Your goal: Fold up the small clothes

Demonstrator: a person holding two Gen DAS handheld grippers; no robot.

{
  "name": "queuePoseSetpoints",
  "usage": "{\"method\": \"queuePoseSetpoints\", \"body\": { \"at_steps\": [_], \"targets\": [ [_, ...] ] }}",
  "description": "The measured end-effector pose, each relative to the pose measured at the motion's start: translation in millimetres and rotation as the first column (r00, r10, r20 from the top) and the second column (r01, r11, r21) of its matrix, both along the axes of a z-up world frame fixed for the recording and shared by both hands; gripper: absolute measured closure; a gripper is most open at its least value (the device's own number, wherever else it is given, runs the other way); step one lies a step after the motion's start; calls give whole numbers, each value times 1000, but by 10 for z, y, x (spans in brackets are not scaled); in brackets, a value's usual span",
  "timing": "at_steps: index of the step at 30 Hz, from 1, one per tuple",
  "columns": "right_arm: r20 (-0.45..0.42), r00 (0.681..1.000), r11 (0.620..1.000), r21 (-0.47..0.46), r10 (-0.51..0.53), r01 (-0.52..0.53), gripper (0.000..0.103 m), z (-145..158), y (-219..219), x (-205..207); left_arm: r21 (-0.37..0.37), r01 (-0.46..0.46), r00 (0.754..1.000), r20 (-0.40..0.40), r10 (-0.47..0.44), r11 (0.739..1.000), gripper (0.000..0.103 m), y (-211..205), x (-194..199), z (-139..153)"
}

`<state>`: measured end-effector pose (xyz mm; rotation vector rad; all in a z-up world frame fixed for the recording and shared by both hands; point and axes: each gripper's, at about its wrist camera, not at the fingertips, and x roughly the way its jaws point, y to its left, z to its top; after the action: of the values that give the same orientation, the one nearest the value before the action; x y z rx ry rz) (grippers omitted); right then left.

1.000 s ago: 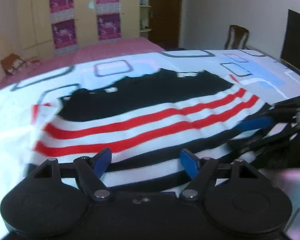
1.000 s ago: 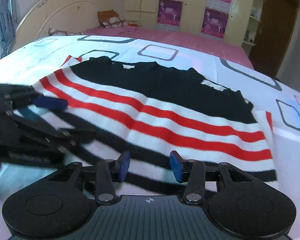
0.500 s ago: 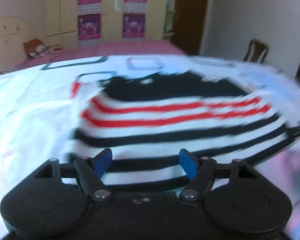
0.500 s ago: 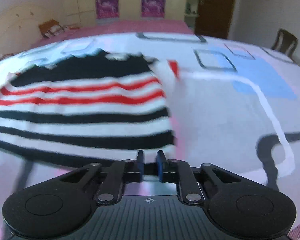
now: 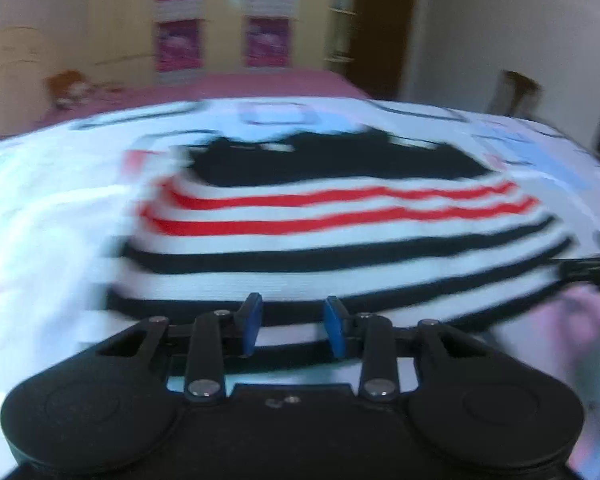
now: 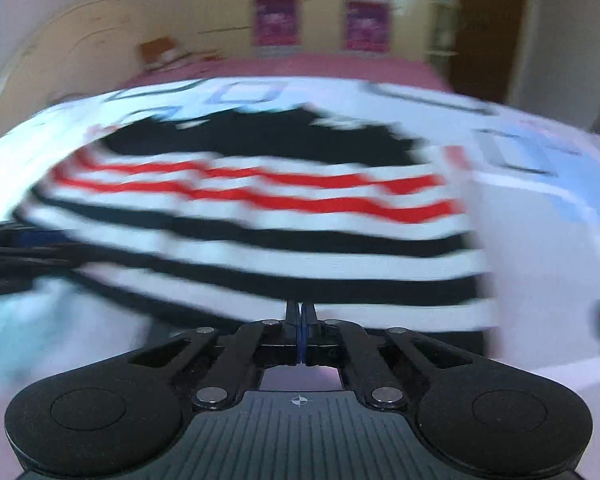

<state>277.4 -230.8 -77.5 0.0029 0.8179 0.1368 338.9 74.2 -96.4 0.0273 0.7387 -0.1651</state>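
Pinching the striped sweater's (image 6: 260,216) hem, the right gripper (image 6: 301,314) is clenched; the left gripper (image 5: 293,320) gapes over the hem, stripes running crosswise, collar far.

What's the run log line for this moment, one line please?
task: fold | sweater flat on bed | left gripper open at hem | right gripper shut at hem, grasp unclear
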Motion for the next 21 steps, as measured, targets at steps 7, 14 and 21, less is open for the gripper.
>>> {"method": "queuePoseSetpoints", "body": {
  "at_steps": [7, 14, 21],
  "targets": [
    [-34, 998, 997, -54, -48, 46, 103, -33, -440, -42, -82, -130, 991, -41, 127, 988, 99, 553, 4, -21],
    [-27, 998, 998, -22, -60, 59, 103, 0, -403, -63, -47, -127, 992, -22, 126, 991, 100, 436, -64, 31],
    [-62, 997, 998, -39, -42, 40, 103, -37, -415, -27, -38, -141, 989, -46, 139, 989, 100, 433, -58, -39]
  ]
}}
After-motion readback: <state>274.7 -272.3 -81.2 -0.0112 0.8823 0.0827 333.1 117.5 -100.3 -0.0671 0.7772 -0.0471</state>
